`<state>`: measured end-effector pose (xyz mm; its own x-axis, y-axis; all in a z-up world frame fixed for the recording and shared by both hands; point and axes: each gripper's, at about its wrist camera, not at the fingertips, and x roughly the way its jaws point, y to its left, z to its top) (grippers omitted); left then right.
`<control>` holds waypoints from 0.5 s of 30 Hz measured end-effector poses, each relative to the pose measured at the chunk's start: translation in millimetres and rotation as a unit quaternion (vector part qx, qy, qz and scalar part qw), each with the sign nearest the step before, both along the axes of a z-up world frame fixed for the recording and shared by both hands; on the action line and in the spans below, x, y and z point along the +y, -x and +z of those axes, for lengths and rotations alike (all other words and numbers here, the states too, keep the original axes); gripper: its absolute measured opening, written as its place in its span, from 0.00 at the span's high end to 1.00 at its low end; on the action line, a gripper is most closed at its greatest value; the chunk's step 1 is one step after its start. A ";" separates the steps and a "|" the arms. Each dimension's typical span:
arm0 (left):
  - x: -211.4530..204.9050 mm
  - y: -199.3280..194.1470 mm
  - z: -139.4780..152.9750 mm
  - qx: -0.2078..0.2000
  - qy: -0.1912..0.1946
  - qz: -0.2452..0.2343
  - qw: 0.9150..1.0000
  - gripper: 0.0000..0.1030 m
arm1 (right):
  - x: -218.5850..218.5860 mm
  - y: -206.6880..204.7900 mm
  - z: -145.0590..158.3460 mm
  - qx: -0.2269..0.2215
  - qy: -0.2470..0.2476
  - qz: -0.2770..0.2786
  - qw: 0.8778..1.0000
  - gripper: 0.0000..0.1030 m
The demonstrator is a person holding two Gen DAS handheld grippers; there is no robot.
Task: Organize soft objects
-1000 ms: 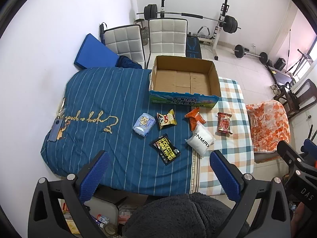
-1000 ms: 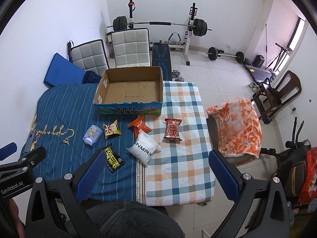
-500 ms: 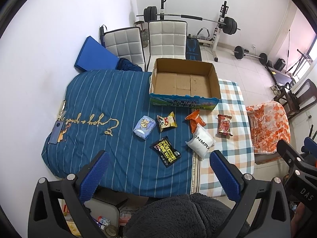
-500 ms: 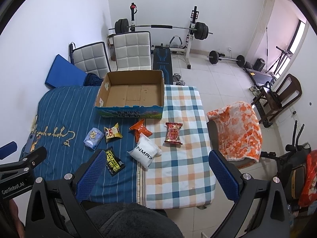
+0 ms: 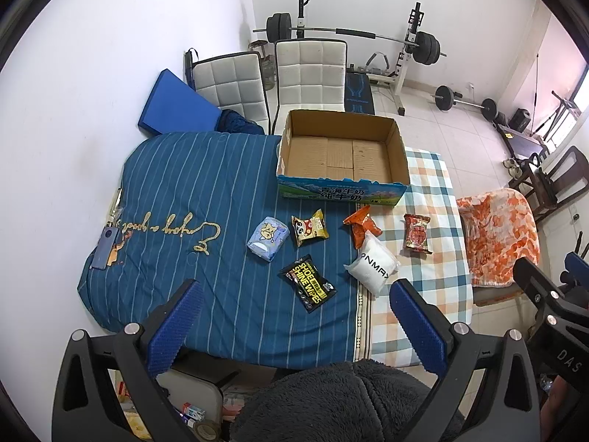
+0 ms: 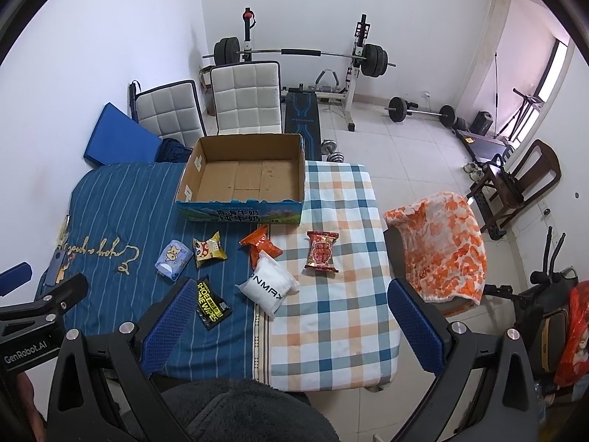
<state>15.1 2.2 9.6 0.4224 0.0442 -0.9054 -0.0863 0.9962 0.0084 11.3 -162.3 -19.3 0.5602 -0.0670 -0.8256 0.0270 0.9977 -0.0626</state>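
Black wipes packet (image 5: 307,283): lies ahead of the left gripper (image 5: 294,326), long axis diagonal, nearest item; right gripper (image 6: 292,322) further off. Both jaws apart, empty.

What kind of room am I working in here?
Most likely a spare room at home used as a gym: a barbell rack and loose barbell on tiled floor, plus a bed holding packets and an empty cardboard box.
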 end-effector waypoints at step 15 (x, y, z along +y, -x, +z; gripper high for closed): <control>-6.4 -3.6 -6.9 0.010 -0.001 0.005 1.000 0.00 | -6.7 -10.1 -12.3 0.015 -0.014 0.005 1.000 0.00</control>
